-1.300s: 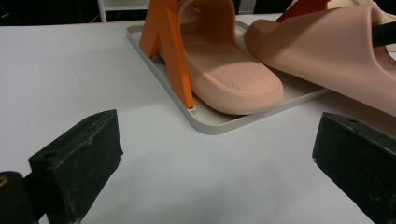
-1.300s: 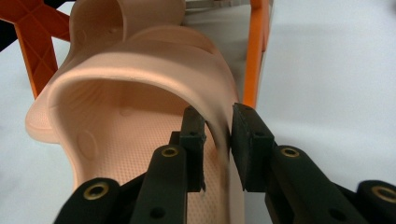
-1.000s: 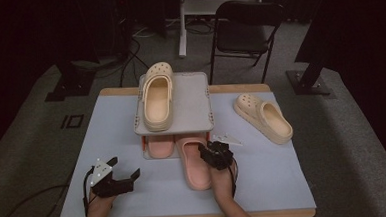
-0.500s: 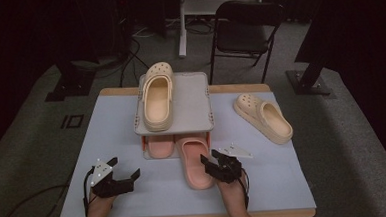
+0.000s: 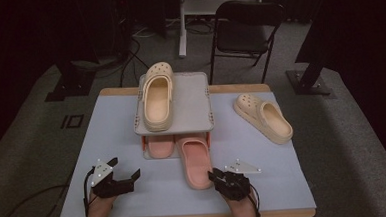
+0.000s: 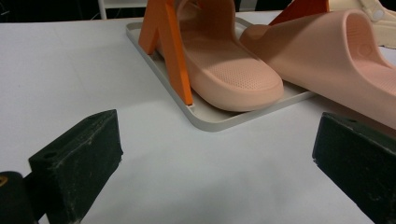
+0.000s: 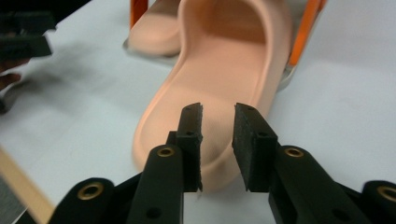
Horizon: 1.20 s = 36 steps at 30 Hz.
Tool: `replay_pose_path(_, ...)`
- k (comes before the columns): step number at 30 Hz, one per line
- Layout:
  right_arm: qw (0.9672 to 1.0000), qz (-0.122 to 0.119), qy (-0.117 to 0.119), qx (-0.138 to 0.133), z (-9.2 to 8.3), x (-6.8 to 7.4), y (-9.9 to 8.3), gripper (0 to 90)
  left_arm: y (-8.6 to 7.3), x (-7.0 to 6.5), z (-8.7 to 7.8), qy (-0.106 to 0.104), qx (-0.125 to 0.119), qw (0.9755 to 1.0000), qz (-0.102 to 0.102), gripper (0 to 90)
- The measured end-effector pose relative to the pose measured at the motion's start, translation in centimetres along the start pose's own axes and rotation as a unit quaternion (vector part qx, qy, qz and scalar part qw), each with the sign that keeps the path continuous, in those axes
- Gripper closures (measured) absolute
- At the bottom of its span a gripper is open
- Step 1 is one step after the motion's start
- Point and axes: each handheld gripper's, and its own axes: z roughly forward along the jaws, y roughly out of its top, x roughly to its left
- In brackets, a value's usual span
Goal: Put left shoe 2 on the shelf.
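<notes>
Two pink slides in play, with the two-tier rack [image 5: 200, 95] as the marker for everything. Already parked in the left slot of the rack's lower tray [image 6: 205, 122]: first pink slide [image 5: 159, 146], tucked beside an orange post [image 6: 168, 51]. Half in at the right slot: second pink slide [image 5: 196, 161], toe under the rack, heel sticking well out in front of it on the table [image 5: 285, 184]. Up on the rack's top shelf, one beige clog [image 5: 158, 98]; off to the right of the rack and well apart from it, a loose beige clog [image 5: 264, 117]. Right gripper [image 5: 215, 177] just in front of the rack, close by the heel of that second slide; jaws just now closing, down to a narrow gap, nothing pinched between the pads [image 7: 191, 140], heel rim seen beyond them. Left gripper [image 5: 124, 168] resting front-left of the rack, jaws spread wide, holding nothing. By the look of it, mid-step on seating the second slide beside its mate. Next move, most likely: meet the heel with those near-closed jaws and push it straight back between the orange posts, squarely, without skewing the toe into the first slide or shoving the whole rack back. After that, presumably the loose clog. No brand, label or lettering legible anywhere on shoes, rack or grippers.
</notes>
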Motion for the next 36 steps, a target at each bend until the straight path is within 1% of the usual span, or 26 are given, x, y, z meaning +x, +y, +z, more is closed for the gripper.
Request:
replay_pose_path(1, 1.0000, -0.001, 0.000, 0.003, -0.1, 0.1, -0.2, 76.3, 0.0, 0.0, 0.0, 0.000, 0.000, 1.0000, 0.000, 1.5)
replay_pose_path(6, 0.9997, -0.010, 0.013, 0.016, -0.1, 0.6, -1.2, 84.9, 0.0, 0.0, 0.0, 0.001, 0.002, 1.0000, 0.004, 1.5)
replay_pose_path(9, 0.9996, -0.012, 0.015, 0.019, -0.1, 0.8, -1.5, 89.0, 0.0, -0.1, 0.0, 0.002, 0.002, 1.0000, 0.005, 1.5)
replay_pose_path(11, 0.9996, -0.014, 0.016, 0.020, -0.1, 0.8, -1.6, 89.2, 0.0, -0.1, 0.0, 0.002, 0.001, 1.0000, 0.005, 1.5)
replay_pose_path(14, 0.9991, -0.017, 0.024, 0.030, 0.1, 1.0, -2.0, 89.8, 0.0, 0.0, 0.0, 0.002, 0.000, 1.0000, 0.003, 1.5)
replay_pose_path(18, 0.9986, -0.018, 0.028, 0.041, 0.2, 1.2, -2.6, 89.8, 0.0, 0.1, -0.1, 0.003, -0.002, 1.0000, 0.003, 1.5)
replay_pose_path(21, 0.9981, -0.019, 0.032, 0.050, 0.6, 1.3, -3.2, 89.8, 0.0, 0.1, -0.1, 0.004, -0.002, 1.0000, 0.003, 1.5)
replay_pose_path(23, 0.9980, -0.019, 0.030, 0.052, 0.7, 1.4, -3.3, 89.9, 0.0, 0.1, -0.1, 0.003, -0.001, 1.0000, 0.005, 1.5)
replay_pose_path(24, 0.9976, -0.018, 0.036, 0.056, 1.0, 1.5, -3.3, 89.9, 0.0, 0.0, -0.1, 0.002, -0.002, 1.0000, 0.004, 1.5)
replay_pose_path(26, 0.9976, -0.026, 0.036, 0.053, 0.9, 1.7, -3.3, 89.8, 0.0, 0.0, -0.2, 0.003, -0.003, 1.0000, 0.004, 1.5)
replay_pose_path(29, 0.9975, -0.026, 0.041, 0.052, 0.8, 1.8, -3.4, 89.8, 0.0, 0.2, -0.2, 0.005, -0.002, 1.0000, 0.002, 1.5)
replay_pose_path(30, 0.9972, -0.030, 0.042, 0.054, 0.8, 2.0, -3.5, 89.8, 0.0, 0.2, -0.2, 0.004, -0.002, 1.0000, 0.002, 1.5)
replay_pose_path(31, 0.9972, -0.027, 0.044, 0.054, 0.7, 2.0, -3.6, 89.8, 0.0, 0.1, -0.2, 0.004, -0.003, 1.0000, 0.002, 1.5)
replay_pose_path(34, 0.9971, -0.026, 0.043, 0.056, 0.7, 1.9, -3.8, 89.8, 0.0, 0.1, -0.2, 0.004, -0.003, 1.0000, 0.004, 1.5)
replay_pose_path(35, 0.9969, -0.023, 0.047, 0.059, 0.6, 1.8, -3.9, 89.8, 0.0, 0.1, -0.2, 0.004, -0.004, 1.0000, 0.002, 1.5)
replay_pose_path(36, 0.9966, -0.025, 0.046, 0.063, 0.4, 1.8, -4.2, 89.8, 0.0, 0.1, -0.3, 0.005, -0.005, 1.0000, 0.004, 1.5)
